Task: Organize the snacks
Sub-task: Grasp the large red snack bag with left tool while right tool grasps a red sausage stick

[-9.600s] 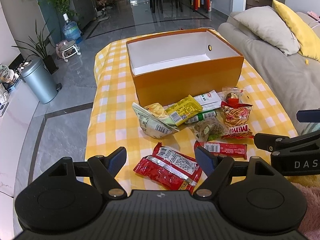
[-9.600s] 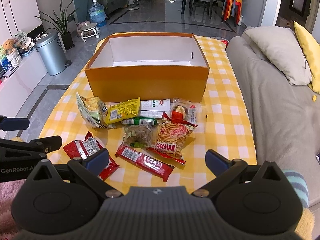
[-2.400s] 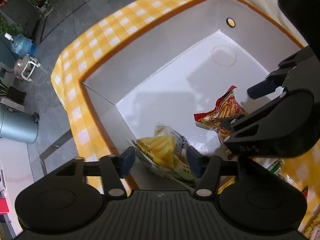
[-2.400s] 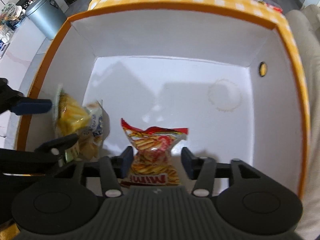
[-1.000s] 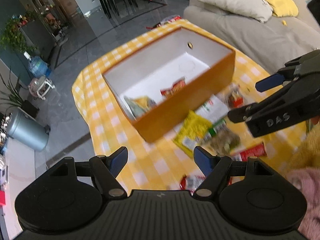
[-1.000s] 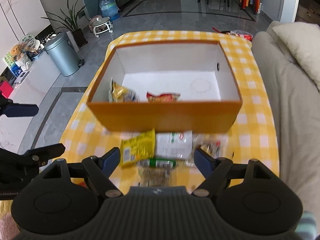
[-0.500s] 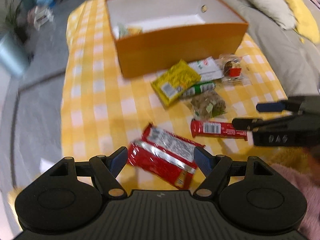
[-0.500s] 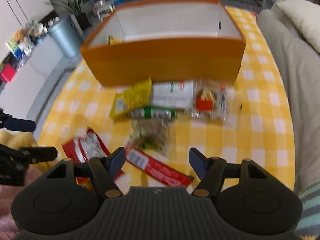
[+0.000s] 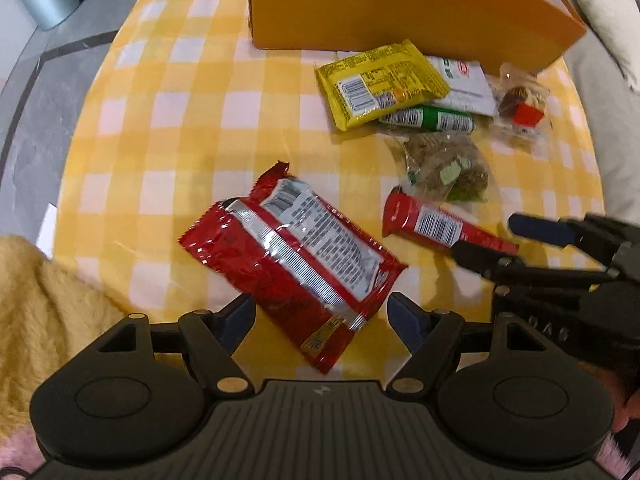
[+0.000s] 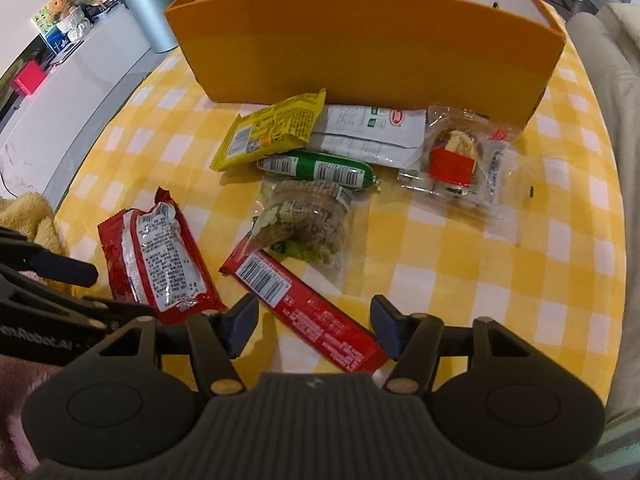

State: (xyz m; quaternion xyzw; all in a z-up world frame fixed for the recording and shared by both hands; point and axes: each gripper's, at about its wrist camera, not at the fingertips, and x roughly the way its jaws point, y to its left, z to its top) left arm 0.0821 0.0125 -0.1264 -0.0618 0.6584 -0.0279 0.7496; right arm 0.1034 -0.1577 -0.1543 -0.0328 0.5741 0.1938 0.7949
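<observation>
Both grippers, left (image 9: pixel 321 317) and right (image 10: pixel 314 325), spread empty (jaws straddling): close squarely across red packet (image 9: pixel 294 258) and red bar (image 10: pixel 304 312) before lifting toward box (image 10: pixel 368 48).

Open checked tablecloth (image 9: pixel 168 128) along the table's left edge, from the near edge up to the orange box (image 9: pixel 400 12): no snacks there. Right edge also bare beside the clear-wrapped pastry (image 10: pixel 464 160). Centre blocked by clustered packets. Box wall closes the far side. Large red packet (image 9: pixel 296 256) and long red bar (image 10: pixel 304 308) crowd the near edge
</observation>
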